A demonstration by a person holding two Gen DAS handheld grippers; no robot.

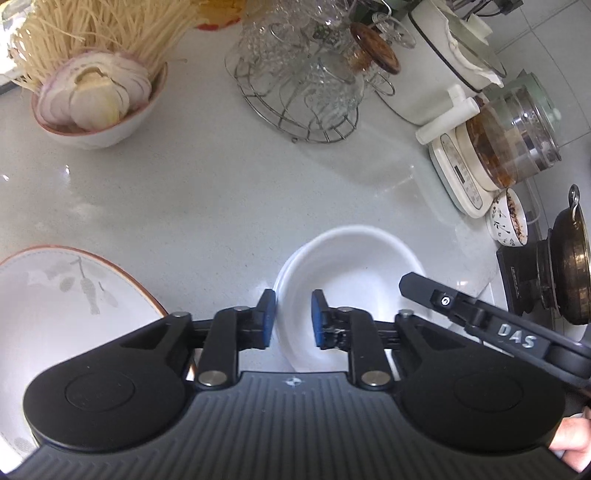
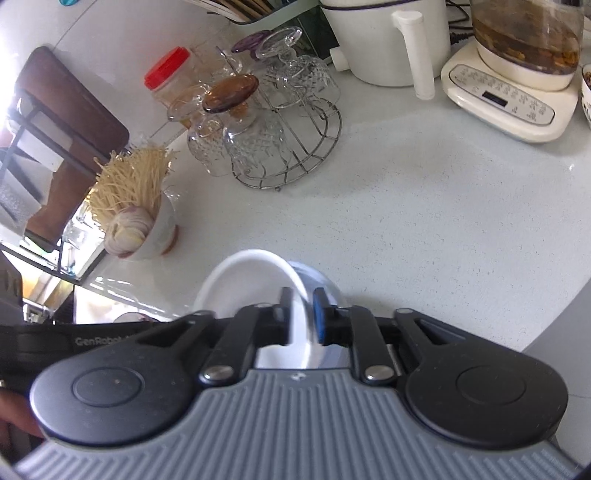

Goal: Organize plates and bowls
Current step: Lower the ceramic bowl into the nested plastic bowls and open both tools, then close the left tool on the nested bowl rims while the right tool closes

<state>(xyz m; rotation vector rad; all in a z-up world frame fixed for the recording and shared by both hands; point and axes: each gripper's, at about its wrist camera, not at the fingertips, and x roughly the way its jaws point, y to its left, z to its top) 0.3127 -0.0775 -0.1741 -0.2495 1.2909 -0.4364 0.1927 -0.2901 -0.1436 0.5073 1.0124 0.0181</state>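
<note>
Plain white ceramic bowl [image 1: 354,280], stacked in another, is set on the near tabletop [image 1: 221,192]. Its left rim is straddled by the left hand-held gripper [image 1: 292,317], its right rim by the right hand-held gripper [image 2: 301,317]; both are slightly spread, pads not pressing.

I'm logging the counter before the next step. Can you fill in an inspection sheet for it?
Surface: pale speckled counter, glossy.
Job's things: stacked white bowls; leaf-patterned plate beside them.
Clutter: onion bowl, wire rack of glasses, kettle base, white pot.
Grippers: left gripper and right gripper, jaws open astride opposite bowl rims.
Cables: a dark cord behind the white pot.
Surroundings: tiled wall.
</note>
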